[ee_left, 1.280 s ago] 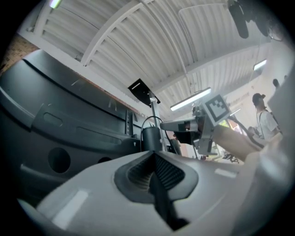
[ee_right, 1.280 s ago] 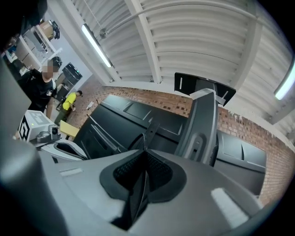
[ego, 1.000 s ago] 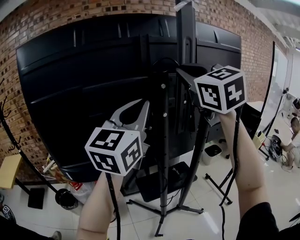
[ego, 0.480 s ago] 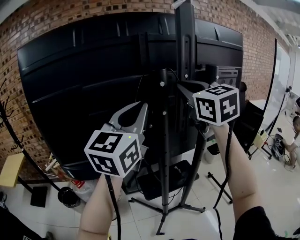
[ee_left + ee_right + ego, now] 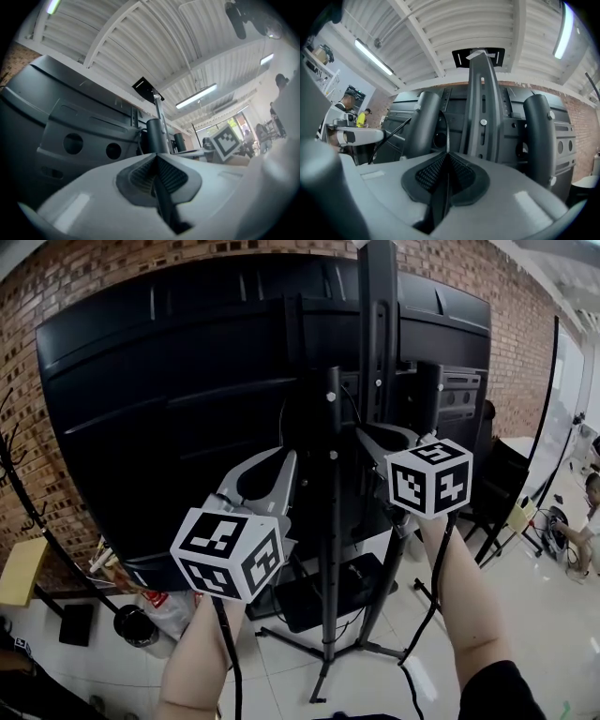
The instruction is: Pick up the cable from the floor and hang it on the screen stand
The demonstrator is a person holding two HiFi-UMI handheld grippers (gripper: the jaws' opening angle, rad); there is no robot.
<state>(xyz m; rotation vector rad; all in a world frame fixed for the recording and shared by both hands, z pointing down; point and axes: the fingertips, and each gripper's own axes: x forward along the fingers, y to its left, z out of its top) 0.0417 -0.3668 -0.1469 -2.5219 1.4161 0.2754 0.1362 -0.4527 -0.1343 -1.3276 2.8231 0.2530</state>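
Left gripper, right gripper: pale grey moulded jaws, black ribbed pads at tips. Behind jaws, left marker cube and right marker cube: white faces, black square patterns. Thin black lead trails back from cube along bare forearm. Dark sleeve behind right gripper, on upper arm.

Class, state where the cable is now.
In the right gripper view, the cable is pinched in the right gripper's shut jaws, before the screen stand.

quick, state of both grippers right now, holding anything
left gripper: jaws shut on the black cable
right gripper: jaws shut on the cable too
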